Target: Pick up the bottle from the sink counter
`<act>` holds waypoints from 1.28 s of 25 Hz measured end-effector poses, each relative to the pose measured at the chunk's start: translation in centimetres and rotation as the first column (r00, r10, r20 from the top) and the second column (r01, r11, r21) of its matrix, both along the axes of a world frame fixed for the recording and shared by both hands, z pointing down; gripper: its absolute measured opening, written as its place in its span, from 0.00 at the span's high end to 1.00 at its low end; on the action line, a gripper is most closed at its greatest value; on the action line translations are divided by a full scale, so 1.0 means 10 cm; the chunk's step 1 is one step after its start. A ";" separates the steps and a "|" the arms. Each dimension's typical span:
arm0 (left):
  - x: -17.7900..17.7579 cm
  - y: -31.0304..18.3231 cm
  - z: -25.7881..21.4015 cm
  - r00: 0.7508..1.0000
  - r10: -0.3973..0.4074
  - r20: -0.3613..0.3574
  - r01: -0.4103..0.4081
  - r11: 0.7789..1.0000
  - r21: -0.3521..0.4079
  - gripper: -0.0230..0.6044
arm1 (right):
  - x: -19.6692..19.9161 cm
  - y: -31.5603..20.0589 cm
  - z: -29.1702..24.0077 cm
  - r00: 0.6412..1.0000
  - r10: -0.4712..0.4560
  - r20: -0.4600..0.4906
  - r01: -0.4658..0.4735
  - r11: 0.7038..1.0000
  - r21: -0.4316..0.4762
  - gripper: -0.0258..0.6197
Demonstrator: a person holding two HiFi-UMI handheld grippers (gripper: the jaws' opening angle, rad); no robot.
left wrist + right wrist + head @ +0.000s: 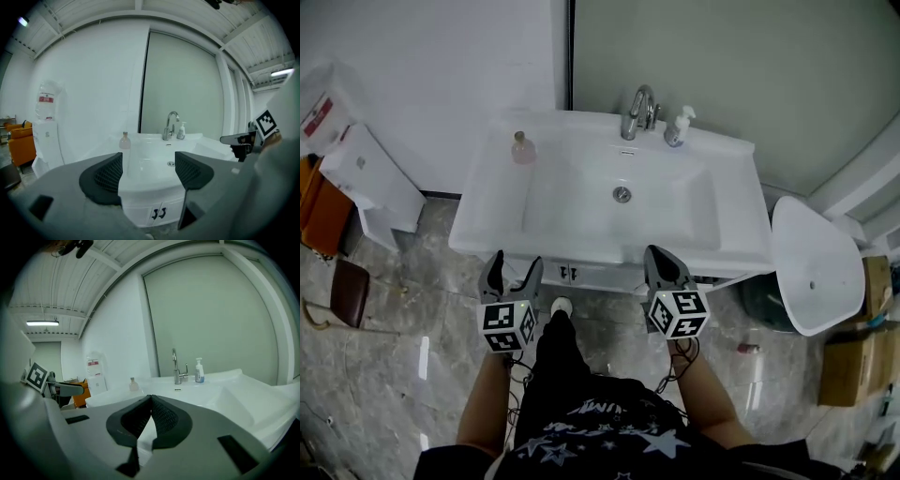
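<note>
A small pinkish bottle (523, 148) stands upright at the back left of the white sink counter (487, 211); it also shows as the bottle (124, 140) and the bottle (134, 384) in the two gripper views. Both grippers hang in front of the counter's front edge, well short of the bottle. My left gripper (514, 272) is open with nothing between its jaws, and the left gripper (149, 164) looks at the basin. My right gripper (664, 264) is shut and empty; the right gripper (150, 399) shows its pads touching.
A chrome faucet (637, 112) and a white pump dispenser (678, 128) stand at the back of the basin. To the right is a white oval tub (811, 267) and a cardboard box (853, 361). At the left are a white box (375, 178), an orange seat (323, 216) and a brown stool (349, 291).
</note>
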State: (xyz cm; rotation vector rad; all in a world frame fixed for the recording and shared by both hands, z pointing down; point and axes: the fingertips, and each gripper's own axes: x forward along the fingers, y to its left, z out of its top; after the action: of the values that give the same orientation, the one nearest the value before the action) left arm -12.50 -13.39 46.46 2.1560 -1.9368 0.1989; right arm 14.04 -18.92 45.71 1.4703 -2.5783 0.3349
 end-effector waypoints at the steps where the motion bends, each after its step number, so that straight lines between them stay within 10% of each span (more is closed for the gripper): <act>1: -0.08 -0.15 0.01 1.000 0.004 -0.001 -0.004 1.000 -0.002 0.41 | -0.06 -0.11 0.00 1.000 0.006 -0.013 -0.006 1.000 0.001 0.96; 20: -1.21 -2.67 0.21 0.997 0.078 -0.002 -0.078 0.996 -0.037 0.41 | -1.01 -1.91 0.10 0.985 0.116 -0.126 -0.126 0.990 -0.071 0.96; 32: -1.23 -3.59 0.57 0.991 0.131 0.036 -0.127 0.989 -0.081 0.42 | -1.06 -2.36 0.43 0.972 0.164 -0.169 -0.192 0.967 -0.166 0.96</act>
State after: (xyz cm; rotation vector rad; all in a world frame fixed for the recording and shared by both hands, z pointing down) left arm -24.84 -49.32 52.15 2.2436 -1.7798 0.3392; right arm 3.41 -42.55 50.06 1.5964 -2.2375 0.4469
